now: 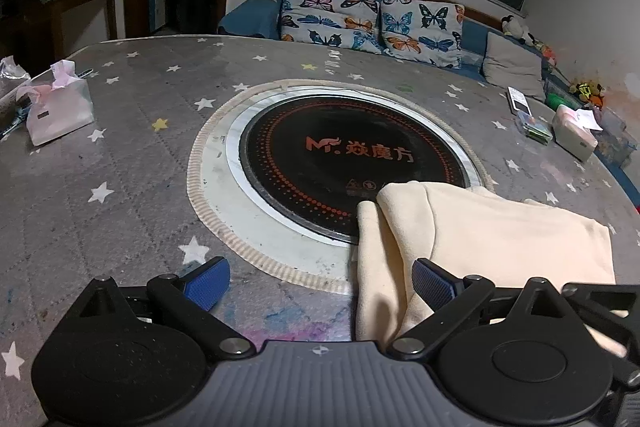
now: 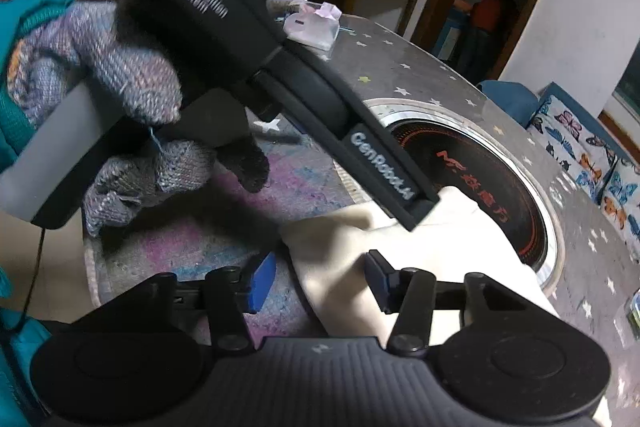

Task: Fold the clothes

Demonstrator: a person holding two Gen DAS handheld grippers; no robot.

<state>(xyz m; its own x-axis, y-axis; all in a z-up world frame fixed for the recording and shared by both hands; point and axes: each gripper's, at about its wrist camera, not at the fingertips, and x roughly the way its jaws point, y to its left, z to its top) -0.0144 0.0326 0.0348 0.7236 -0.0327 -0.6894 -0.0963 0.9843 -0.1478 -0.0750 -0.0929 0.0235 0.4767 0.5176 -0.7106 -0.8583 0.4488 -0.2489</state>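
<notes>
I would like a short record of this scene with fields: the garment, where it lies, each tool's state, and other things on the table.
garment: cream cloth, partly folded, lying flat
position: near table edge, one corner overlapping the black round cooktop
left tool: open, right pad over the cloth's edge, gripping nothing
right tool: open, straddling a cloth corner
left hand: knit glove, holding the left tool's handle
table: grey star-patterned cover
other items: tissue pack, remote control
</notes>
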